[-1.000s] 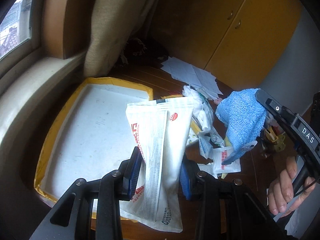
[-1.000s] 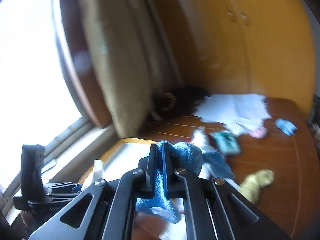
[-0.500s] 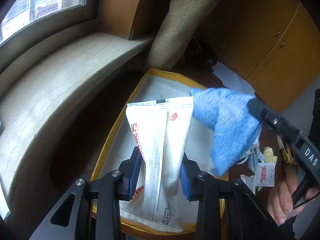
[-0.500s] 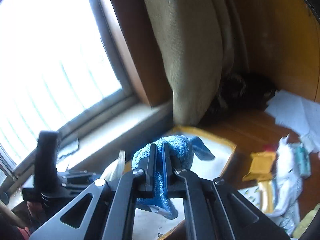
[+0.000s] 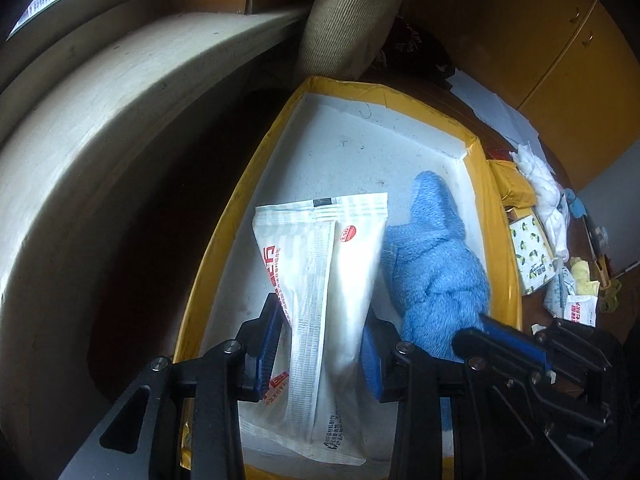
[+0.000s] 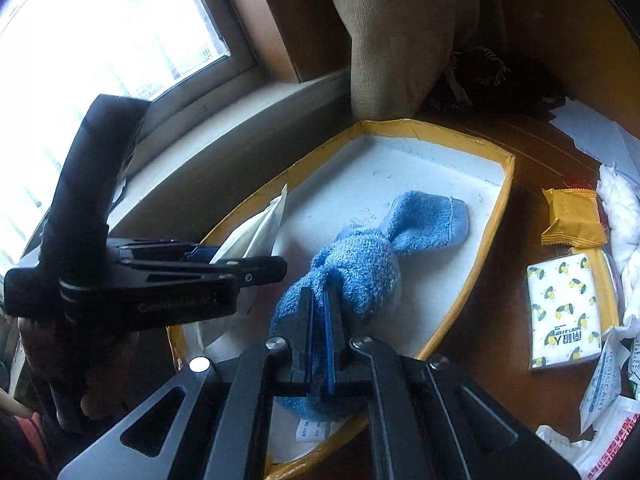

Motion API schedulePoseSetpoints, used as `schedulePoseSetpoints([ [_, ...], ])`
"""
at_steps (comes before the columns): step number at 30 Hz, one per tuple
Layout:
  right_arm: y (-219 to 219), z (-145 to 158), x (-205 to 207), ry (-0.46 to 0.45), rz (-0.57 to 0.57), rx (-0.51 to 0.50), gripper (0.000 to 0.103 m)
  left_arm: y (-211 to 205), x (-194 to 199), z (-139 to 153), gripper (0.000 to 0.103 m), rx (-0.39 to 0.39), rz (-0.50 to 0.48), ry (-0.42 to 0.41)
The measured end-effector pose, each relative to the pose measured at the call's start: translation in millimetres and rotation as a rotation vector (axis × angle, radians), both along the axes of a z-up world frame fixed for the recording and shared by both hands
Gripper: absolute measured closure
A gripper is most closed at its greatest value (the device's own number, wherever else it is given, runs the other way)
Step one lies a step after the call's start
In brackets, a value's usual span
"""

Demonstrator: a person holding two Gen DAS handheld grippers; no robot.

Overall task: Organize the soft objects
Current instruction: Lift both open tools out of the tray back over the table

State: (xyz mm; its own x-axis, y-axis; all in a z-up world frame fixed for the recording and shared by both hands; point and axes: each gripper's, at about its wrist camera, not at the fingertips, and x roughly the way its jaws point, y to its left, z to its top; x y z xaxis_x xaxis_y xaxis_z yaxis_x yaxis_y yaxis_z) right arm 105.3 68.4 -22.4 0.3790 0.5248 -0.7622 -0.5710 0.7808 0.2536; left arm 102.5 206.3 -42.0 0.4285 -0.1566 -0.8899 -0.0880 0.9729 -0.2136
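Note:
A shallow tray (image 5: 493,216) with a yellow rim and white floor lies on the wooden table. My left gripper (image 5: 322,312) is shut on a white printed pouch (image 5: 320,256) and holds it over the tray's left half. My right gripper (image 6: 318,300) is shut on a blue towel (image 6: 368,264). The towel's far end rests on the tray floor (image 6: 440,176), right of the pouch. From the right wrist view, the left gripper (image 6: 256,266) shows side-on with the pouch (image 6: 260,228) sticking out of it. The right gripper (image 5: 504,340) enters the left wrist view at lower right, behind the towel (image 5: 436,264).
A beige cushion (image 5: 352,20) leans at the tray's far end beside a stone window sill (image 5: 120,100). Right of the tray lie a yellow snack packet (image 6: 570,216), a lemon-print tissue pack (image 6: 564,312), white cloth (image 6: 618,204), desiccant sachets (image 6: 602,384) and papers. Yellow cabinets (image 5: 560,40) stand behind.
Both grippers came down over the tray. The blue towel swung in from the right above the table and its far end now lies on the tray floor beside the pouch.

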Motion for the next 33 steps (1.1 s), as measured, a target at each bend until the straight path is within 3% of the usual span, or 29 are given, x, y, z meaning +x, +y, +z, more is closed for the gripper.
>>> schedulePoseSetpoints([
  [3,8.1,-9.8,-5.5,0.007,0.037,-0.014,0.098,-0.6,-0.5,-0.9,0.063,-0.002,-0.006,-0.004],
  [5,9.6,-15.1,-7.4,0.007,0.039,-0.014,0.098,-0.6,-2.4,-1.2,0.05,-0.016,-0.004,-0.008],
  [7,6.1,-13.9,-9.4,0.012,0.032,0.003,0.096,3.1,-5.9,1.1,0.048,-0.061,0.011,-0.02],
  [9,1.1,-8.5,-12.5,-0.004,0.022,0.025,0.081,11.8,-13.7,8.7,0.046,-0.143,0.051,-0.07],
  [11,-9.8,1.7,-18.6,-0.041,-0.001,0.073,0.04,16.3,-22.8,17.9,0.031,-0.179,0.086,-0.119],
  [12,-15.8,7.5,-22.8,-0.063,-0.014,0.102,0.037,15.5,-27.5,22.5,0.03,-0.171,0.1,-0.143],
  [18,-58.0,30.0,-50.7,-0.121,-0.049,0.213,0.036,-20.0,-51.7,49.3,0.03,-0.156,0.081,-0.266],
  [21,-87.2,32.5,-61.5,-0.132,-0.104,0.223,0.031,-49.8,-58.5,57.0,0.03,-0.17,0.02,-0.3],
  [28,-163.6,26.3,-83.0,-0.122,-0.246,0.229,0.031,-126.1,-55.0,57.5,0.029,-0.193,-0.137,-0.298],
  [33,-212.5,22.2,-94.7,-0.117,-0.346,0.272,0.031,-172.2,-53.4,49.6,0.029,-0.124,-0.235,-0.272],
])
